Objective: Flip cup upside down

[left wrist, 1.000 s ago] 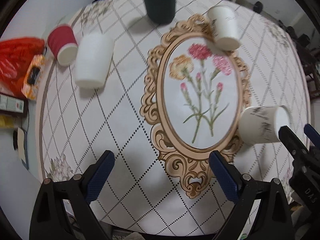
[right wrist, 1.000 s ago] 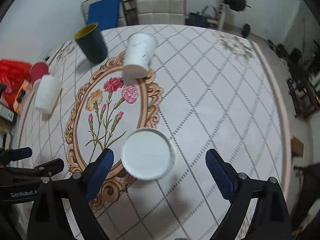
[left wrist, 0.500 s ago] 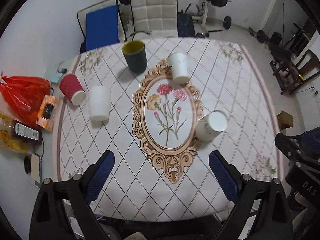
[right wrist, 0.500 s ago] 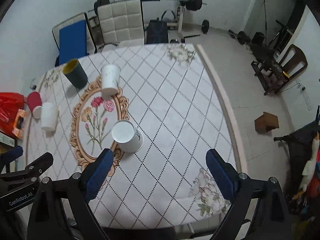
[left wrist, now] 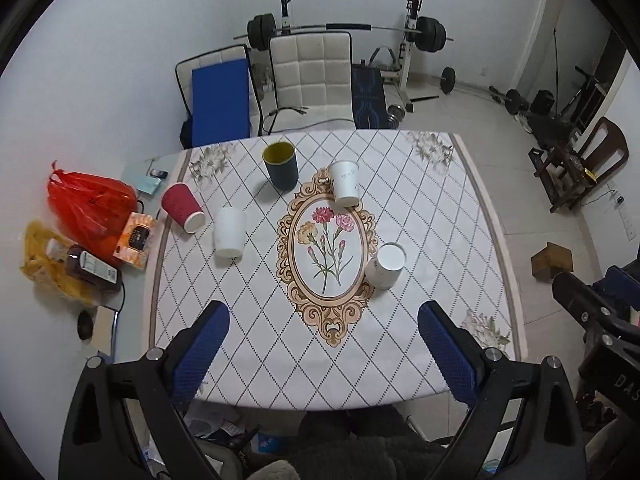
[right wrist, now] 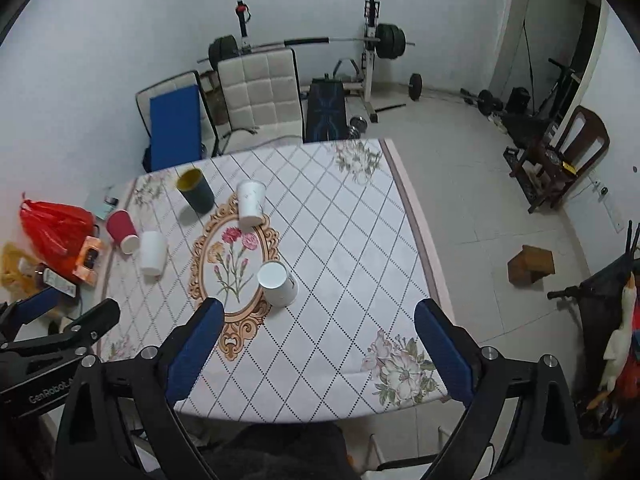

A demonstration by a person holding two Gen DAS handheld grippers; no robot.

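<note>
1. Table (left wrist: 460,208) comes first, since it is the biggest thing we see. It wears a white cloth with a diamond pattern and a gold oval frame (left wrist: 326,248) of flowers in the middle.
2. Left gripper (left wrist: 324,350) and right gripper (right wrist: 316,342) both hang high above the near edge of the table. Each one has its fingers spread wide apart, and each holds nothing.
3. Next is the dark cup (left wrist: 281,165) with the yellow inside. It stands at the far side with its mouth up. We think this is the cup that we need to flip now.
4. Four smaller cups look done to us, bottoms up: a white cup (left wrist: 386,265) at the right edge of the frame, a second white cup (left wrist: 346,182) at the frame's top, a third white cup (left wrist: 229,231) to the left, and a red cup (left wrist: 183,207) beside that one.
5. To flip the dark cup well, we should come down slowly and reach past the white cups without bumping them.
6. We should pinch the cup's side around its middle, not too hard, then lift it clear of the cloth.
7. We should turn it all the way over in the air, set the rim flat, and only then let go.
</note>
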